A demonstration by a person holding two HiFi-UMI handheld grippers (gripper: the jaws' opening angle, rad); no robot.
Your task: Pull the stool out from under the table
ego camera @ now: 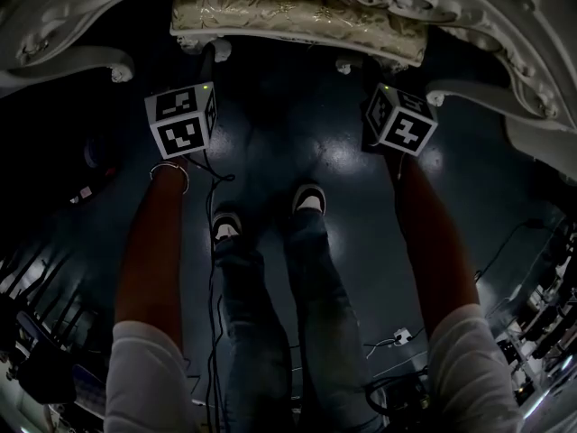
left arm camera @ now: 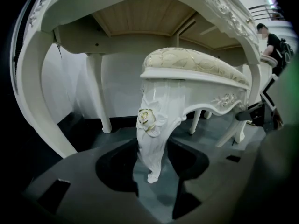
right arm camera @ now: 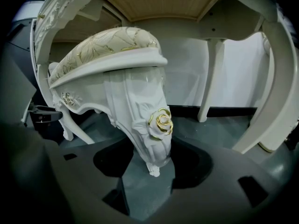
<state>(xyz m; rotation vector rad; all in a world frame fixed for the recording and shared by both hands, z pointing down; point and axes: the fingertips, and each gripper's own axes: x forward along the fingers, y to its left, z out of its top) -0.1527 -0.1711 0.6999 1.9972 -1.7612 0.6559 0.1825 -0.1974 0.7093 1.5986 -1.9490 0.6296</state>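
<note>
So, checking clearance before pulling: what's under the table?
The cushioned stool, standing on the dark floor. From above, the table covers most of its seat.

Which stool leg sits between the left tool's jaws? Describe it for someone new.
Under the white carved table stands a stool with a cream, gold-patterned cushion. It is the stool's nearest corner leg, curved and white; unlike the plain table legs, it bears a gilded carved rose.
</note>
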